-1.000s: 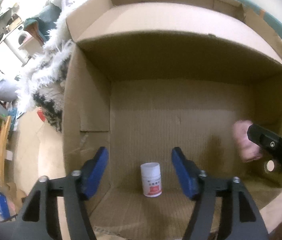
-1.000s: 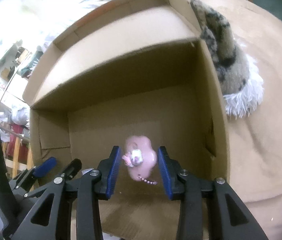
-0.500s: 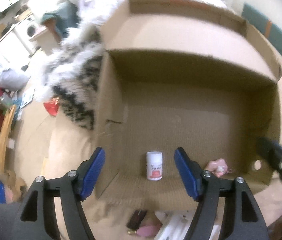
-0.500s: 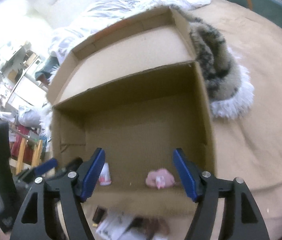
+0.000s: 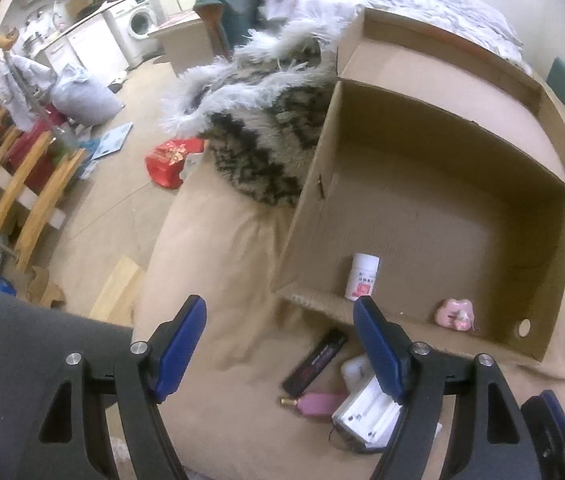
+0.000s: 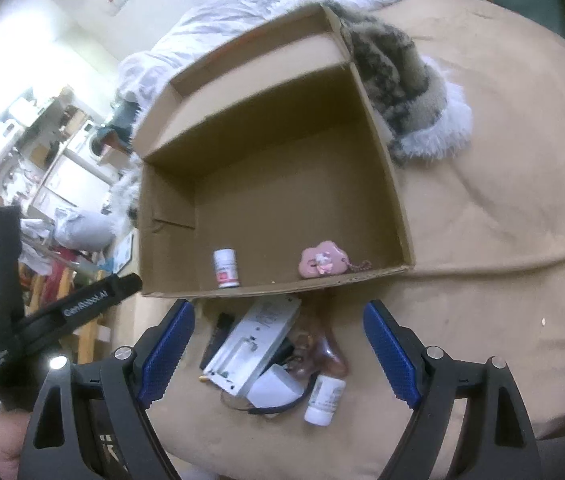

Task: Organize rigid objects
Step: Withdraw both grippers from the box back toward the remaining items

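An open cardboard box (image 5: 422,220) (image 6: 290,184) lies on a tan bed cover. Inside, near its front wall, a white pill bottle (image 5: 362,276) (image 6: 225,268) stands upright and a pink charm (image 5: 453,314) (image 6: 322,260) lies flat. In front of the box is a small pile: a white flat case (image 6: 254,344) (image 5: 366,412), a black stick (image 5: 316,362), a pink bottle (image 5: 318,404) and a second white bottle (image 6: 324,398). My left gripper (image 5: 278,320) hovers over the cover left of the pile. My right gripper (image 6: 280,320) hangs above the pile. Both jaws are opening with nothing between them.
A furry patterned throw (image 5: 266,128) (image 6: 402,92) lies against the box's far side. The bed edge drops off at the left to a floor with a red bag (image 5: 170,160) and wooden chairs (image 5: 22,184). A person's grey-clad leg (image 5: 22,360) is at the lower left.
Both grippers have pulled back out of the box and risen. The right one let go of the pink charm, which now lies on the box floor. The pile came into view.
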Action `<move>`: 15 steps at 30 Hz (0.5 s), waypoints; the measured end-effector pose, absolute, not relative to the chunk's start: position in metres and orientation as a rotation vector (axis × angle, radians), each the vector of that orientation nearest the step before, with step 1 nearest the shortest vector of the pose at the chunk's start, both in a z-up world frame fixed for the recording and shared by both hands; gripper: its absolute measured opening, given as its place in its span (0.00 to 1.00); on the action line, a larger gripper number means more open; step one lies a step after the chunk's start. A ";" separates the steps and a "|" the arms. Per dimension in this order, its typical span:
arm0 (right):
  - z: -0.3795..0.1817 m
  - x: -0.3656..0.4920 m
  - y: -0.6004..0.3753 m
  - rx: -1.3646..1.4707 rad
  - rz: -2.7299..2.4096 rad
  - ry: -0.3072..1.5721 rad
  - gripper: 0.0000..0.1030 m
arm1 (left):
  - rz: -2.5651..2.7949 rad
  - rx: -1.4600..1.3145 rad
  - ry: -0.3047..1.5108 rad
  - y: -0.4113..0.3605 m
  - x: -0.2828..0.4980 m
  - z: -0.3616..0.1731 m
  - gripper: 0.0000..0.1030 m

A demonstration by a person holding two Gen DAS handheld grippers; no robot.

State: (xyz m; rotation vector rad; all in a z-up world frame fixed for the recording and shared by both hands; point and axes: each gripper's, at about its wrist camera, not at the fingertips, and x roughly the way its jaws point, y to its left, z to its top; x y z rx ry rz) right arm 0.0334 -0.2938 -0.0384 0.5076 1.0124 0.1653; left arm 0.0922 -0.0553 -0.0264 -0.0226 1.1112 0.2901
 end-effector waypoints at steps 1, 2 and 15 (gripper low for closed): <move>-0.036 0.032 -0.293 0.494 0.168 1.007 0.89 | 0.295 -0.018 1.103 -0.056 0.089 -0.024 0.71; -0.036 0.030 -0.292 0.490 0.174 1.004 0.89 | 0.303 -0.006 1.090 -0.058 0.086 -0.021 0.71; -0.029 0.027 -0.292 0.516 0.201 0.980 0.89 | 0.344 0.008 1.099 -0.057 0.075 -0.020 0.71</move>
